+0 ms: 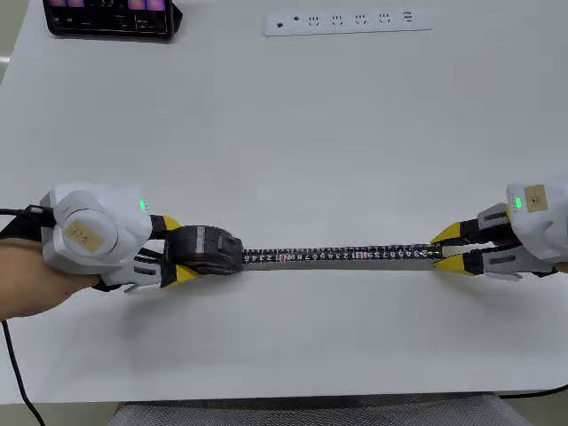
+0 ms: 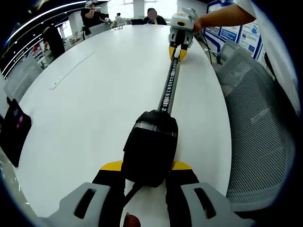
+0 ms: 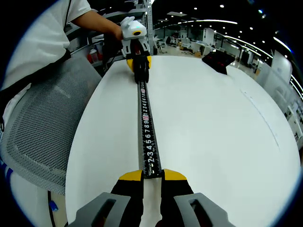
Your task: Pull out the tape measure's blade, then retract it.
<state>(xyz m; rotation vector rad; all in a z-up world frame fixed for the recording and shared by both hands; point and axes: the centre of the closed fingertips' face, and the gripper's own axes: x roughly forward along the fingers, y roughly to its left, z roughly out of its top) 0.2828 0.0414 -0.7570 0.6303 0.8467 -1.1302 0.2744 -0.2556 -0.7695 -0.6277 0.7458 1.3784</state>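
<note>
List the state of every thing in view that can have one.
left gripper: shut on the tape measure case.
right gripper: shut on the tip of the blade.
tape measure case: held, blade out.
blade: pulled out, stretched straight between the grippers.
power strip: nothing plugged in.
tablet: screen lit.

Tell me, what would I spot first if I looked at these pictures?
A long tape blade stretched straight across the white table, near its front edge. The left tool grips the black tape measure case at one end, and the right tool pinches the blade's tip at the other.
</note>
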